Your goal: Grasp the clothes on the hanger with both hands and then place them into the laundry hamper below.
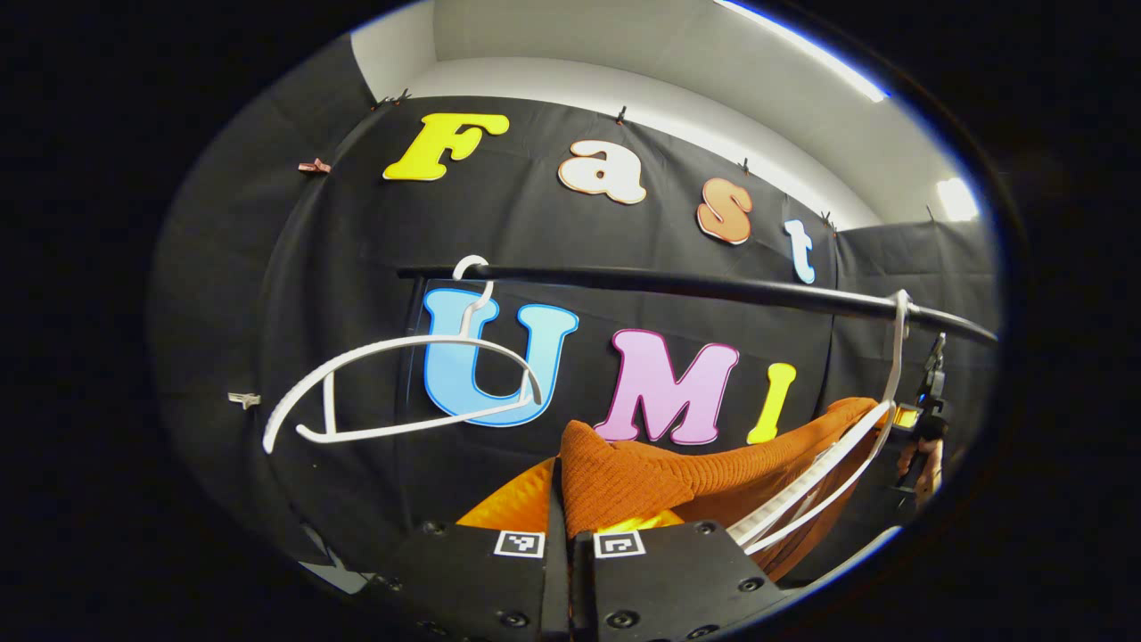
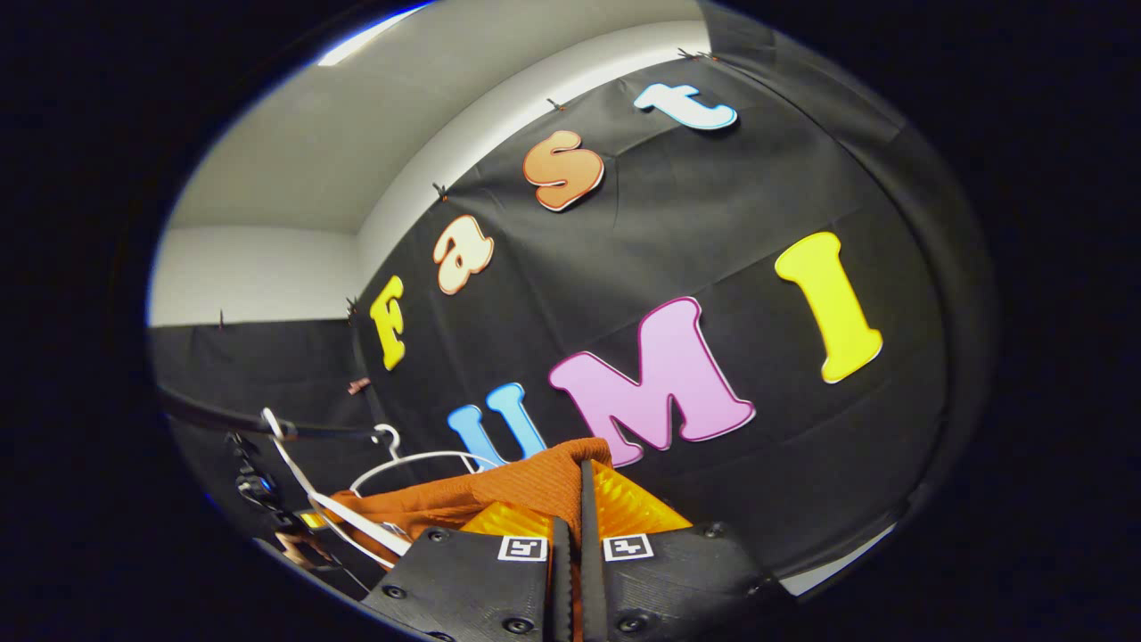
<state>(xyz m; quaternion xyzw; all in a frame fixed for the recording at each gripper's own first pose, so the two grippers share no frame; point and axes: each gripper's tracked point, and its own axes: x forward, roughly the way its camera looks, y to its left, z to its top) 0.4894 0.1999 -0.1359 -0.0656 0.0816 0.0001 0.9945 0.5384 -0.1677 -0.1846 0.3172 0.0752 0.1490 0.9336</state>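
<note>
An orange knit garment (image 1: 713, 473) hangs from a white hanger (image 1: 878, 419) on the black rail (image 1: 713, 287). My left gripper (image 1: 570, 526) is shut on a bunched fold of the cloth at its near end. In the left gripper view the right gripper (image 1: 929, 392) and its hand show far right, past the hanger. In the right gripper view my right gripper (image 2: 570, 513) is shut on another fold of the garment (image 2: 499, 486), which runs left to the hanger (image 2: 303, 490). The left gripper (image 2: 254, 486) shows small at lower left.
A second, bare white hanger (image 1: 392, 352) hangs tilted on the rail's left part and also appears behind the garment as the bare hanger (image 2: 410, 459). The rail (image 2: 223, 417) runs across in front of the black cloth wall. White wall and ceiling lights are above.
</note>
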